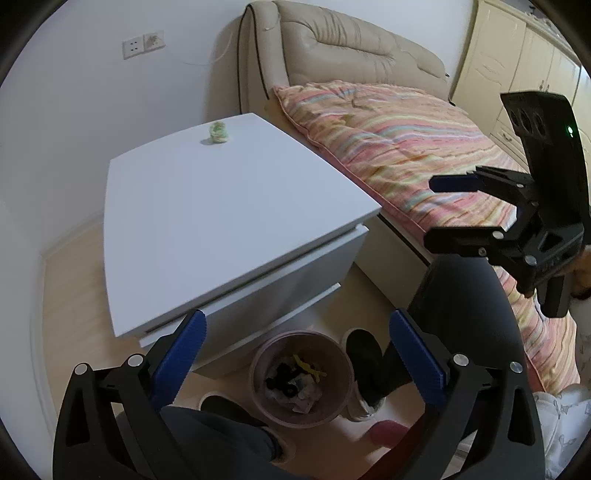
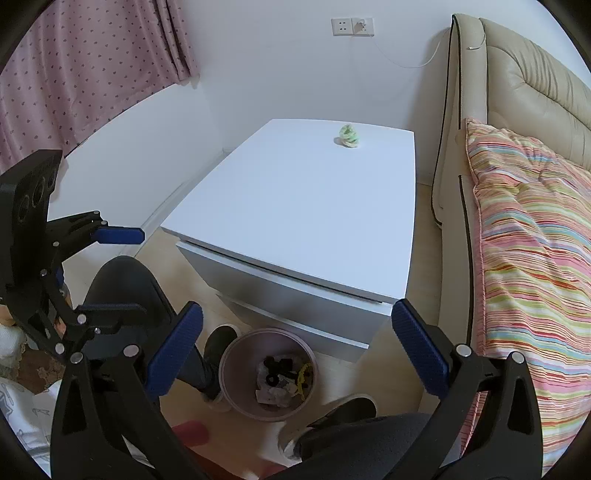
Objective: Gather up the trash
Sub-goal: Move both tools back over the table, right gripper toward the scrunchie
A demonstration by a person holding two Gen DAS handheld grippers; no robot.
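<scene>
A crumpled green wad [image 1: 218,133] is sitting near the far edge of the white nightstand [image 1: 229,206], well apart from both grippers. Below, the pink bin [image 2: 267,373] is holding trash. Left gripper [image 1: 295,354] and right gripper [image 2: 297,349] are both gaping wide, empty. Only the right view is showing the pink curtain [image 2: 92,66]; only the left, cream cabinets [image 1: 517,62] beyond the striped bedding [image 1: 406,147].

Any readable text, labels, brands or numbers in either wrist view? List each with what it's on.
None readable in either view.
White wall socket plate: only slot holes, no lettering.
Crumpled green-and-white wrapper on the white bedside cabinet: too small and blurred to read any print.
Scraps in the round pink waste bin: no legible print.
Black camera housing on the right tool: a green light, no visible text.
</scene>
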